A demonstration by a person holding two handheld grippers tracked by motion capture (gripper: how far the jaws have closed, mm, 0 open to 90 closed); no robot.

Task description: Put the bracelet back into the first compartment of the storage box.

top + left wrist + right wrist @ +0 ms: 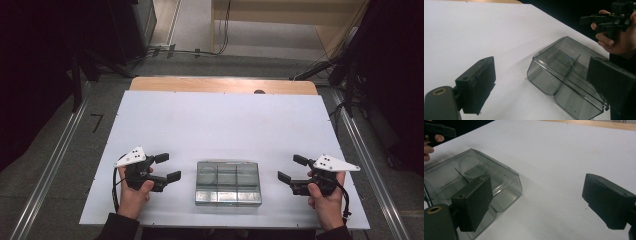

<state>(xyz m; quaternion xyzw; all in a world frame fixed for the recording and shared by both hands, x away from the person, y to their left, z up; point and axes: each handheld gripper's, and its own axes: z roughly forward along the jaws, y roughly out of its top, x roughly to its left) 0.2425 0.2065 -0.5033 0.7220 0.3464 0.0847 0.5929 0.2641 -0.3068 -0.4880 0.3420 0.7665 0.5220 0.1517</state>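
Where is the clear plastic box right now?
In the high view the clear plastic box sits near the white table's front edge, midway between both open tongs, touching neither.

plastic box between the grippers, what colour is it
The plastic box is clear with a smoky grey tint; the left gripper view shows it best.

A clear box (228, 183) lay on the table (220, 120) near its front edge, between the left gripper (168, 167) and the right gripper (292, 168), touching neither.
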